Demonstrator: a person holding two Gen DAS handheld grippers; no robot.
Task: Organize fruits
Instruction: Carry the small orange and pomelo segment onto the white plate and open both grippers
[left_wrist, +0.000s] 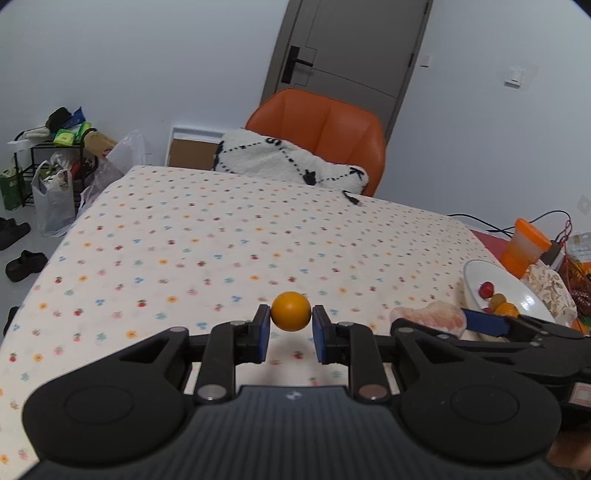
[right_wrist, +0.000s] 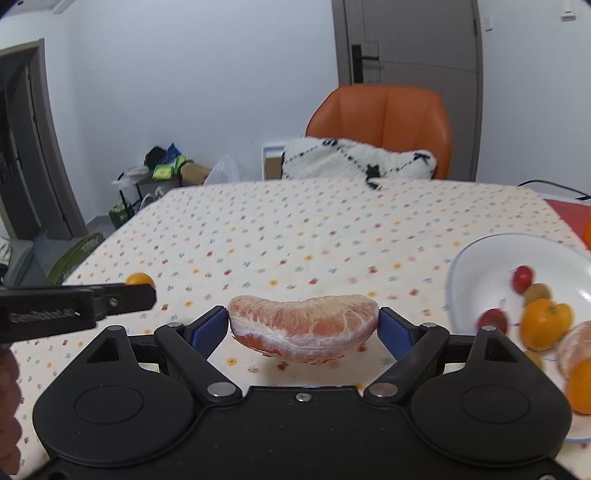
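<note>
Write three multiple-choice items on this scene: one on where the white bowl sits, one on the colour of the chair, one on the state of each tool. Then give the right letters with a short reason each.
1. Where is the white bowl relative to the peeled pomelo segment in the right wrist view?
A. To its right
B. To its left
C. Under it

2. What colour is the chair behind the table?
A. Green
B. Orange
C. Black

3. What are the two tools doing?
A. Both open and holding nothing
B. Only the left holds fruit
C. Each is shut on a fruit

Answers: 1 A, the bowl lies at the right edge, beside the segment. 2 B, its backrest is orange. 3 C, the left tool grips a small orange fruit and the right tool grips the pomelo segment, both above the cloth.
</note>
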